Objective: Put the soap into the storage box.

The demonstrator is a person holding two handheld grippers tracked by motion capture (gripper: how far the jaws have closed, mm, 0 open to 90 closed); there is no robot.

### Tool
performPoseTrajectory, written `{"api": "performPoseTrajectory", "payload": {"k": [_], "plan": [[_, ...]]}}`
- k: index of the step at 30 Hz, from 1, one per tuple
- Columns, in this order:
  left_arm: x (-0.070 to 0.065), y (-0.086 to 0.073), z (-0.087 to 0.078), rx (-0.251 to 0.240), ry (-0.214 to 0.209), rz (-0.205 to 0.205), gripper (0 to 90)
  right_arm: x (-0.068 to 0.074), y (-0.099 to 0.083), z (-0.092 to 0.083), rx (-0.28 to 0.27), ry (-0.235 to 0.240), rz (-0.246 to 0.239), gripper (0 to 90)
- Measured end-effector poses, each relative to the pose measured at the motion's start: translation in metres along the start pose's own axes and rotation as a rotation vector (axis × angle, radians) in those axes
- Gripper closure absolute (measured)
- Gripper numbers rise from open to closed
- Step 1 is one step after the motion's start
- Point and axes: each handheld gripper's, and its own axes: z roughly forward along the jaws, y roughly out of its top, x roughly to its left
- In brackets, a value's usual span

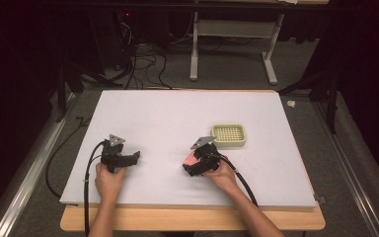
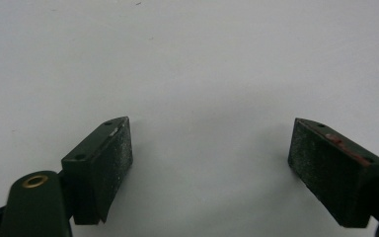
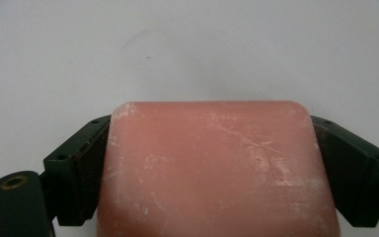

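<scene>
A pink bar of soap [image 3: 212, 168] with pale scuffs is clamped between the two black jaws of my right gripper [image 3: 209, 148]. From above, that bar [image 1: 191, 159] shows at the tip of the right gripper [image 1: 190, 165], low over the white mat, just left of and nearer than a pale green soap dish [image 1: 229, 135] with a gridded floor. My left gripper [image 1: 136, 157] rests at the mat's left front. Its jaws [image 2: 209, 148] stand wide apart over bare mat with nothing between them.
The white mat [image 1: 177, 113] covers most of a wooden table [image 1: 192, 219]. The soap dish sits right of centre. Beyond the table's far edge lie cables [image 1: 143, 64] and a white table frame [image 1: 237, 44] on grey carpet.
</scene>
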Motion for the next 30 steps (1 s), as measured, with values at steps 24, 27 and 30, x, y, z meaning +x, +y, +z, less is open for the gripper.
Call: {"api": "performPoseTrajectory", "payload": {"k": [24, 27, 30], "plan": [[0.0000, 0.0000, 0.0000, 0.000, 0.000, 0.000, 17.5, 0.0014, -0.0073, -0.0007, -0.060, -0.018, 0.015, 13.5], [0.0000, 0.0000, 0.0000, 0.000, 0.000, 0.000, 17.5, -0.0011, -0.0079, -0.0014, -0.072, -0.018, 0.039, 13.5], [0.0000, 0.0000, 0.0000, 0.000, 0.000, 0.000, 17.5, -0.0033, -0.0089, -0.0035, -0.074, -0.015, 0.060, 13.5]]}}
